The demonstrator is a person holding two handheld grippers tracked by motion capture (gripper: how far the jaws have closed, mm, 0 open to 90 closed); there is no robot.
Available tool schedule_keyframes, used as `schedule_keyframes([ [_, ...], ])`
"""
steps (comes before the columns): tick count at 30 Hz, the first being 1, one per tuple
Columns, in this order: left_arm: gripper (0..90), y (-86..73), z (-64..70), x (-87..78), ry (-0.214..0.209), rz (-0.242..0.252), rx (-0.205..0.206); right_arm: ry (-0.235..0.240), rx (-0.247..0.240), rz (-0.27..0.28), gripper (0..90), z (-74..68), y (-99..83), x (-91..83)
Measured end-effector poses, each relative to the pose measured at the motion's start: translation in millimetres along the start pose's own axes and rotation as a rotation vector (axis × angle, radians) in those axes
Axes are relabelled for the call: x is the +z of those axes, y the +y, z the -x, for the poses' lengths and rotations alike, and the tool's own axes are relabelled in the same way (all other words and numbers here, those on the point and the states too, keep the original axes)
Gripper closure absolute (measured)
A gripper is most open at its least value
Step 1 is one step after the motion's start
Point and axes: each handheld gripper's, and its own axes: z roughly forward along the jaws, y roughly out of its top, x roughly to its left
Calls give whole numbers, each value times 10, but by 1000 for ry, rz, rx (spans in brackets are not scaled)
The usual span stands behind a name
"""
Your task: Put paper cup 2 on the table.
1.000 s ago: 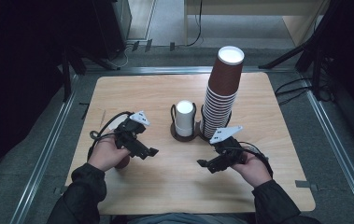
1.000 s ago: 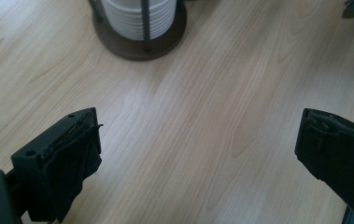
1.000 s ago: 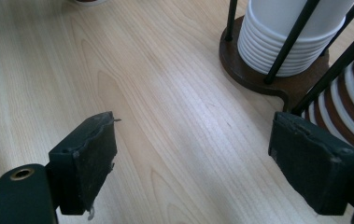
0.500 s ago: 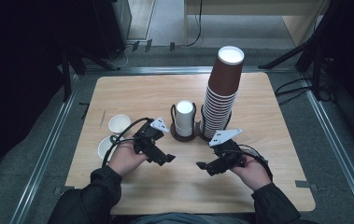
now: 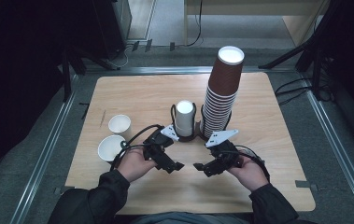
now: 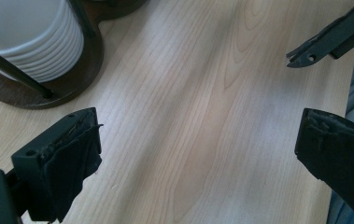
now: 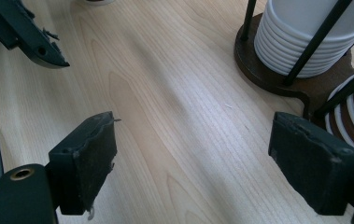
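Observation:
A tall stack of brown paper cups (image 5: 222, 95) stands in a dark wire holder (image 5: 198, 136) at the table's middle, with a shorter stack of white cups (image 5: 184, 117) beside it. Two white cups (image 5: 119, 124) (image 5: 111, 148) sit at the left. My left gripper (image 5: 178, 166) is open and empty, low over the wood in front of the holder. My right gripper (image 5: 199, 168) is open and empty, facing it closely. The left gripper view has the white stack (image 6: 34, 39) and holder base (image 6: 67, 84) at top left. The right gripper view has the white stack (image 7: 305, 39) and base (image 7: 268, 77) at top right.
The wooden table (image 5: 277, 154) is bare at its front, right and back left. Metal rails (image 5: 44, 154) run along the floor beside the table. Cables (image 5: 300, 88) lie on the floor at the right.
My left hand has moved right from the table's left side to the middle front, uncovering the two white cups. The right gripper has barely moved.

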Motion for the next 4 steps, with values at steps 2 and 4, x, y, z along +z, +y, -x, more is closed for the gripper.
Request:
schedule_keyframes([
  [2, 5, 2, -2, -7, 6, 7, 5, 0, 2, -2, 157, 9, -1, 1],
  [4, 5, 3, 0, -17, 9, 15, 3, 1, 6, -1, 157, 13, 0, 0],
])
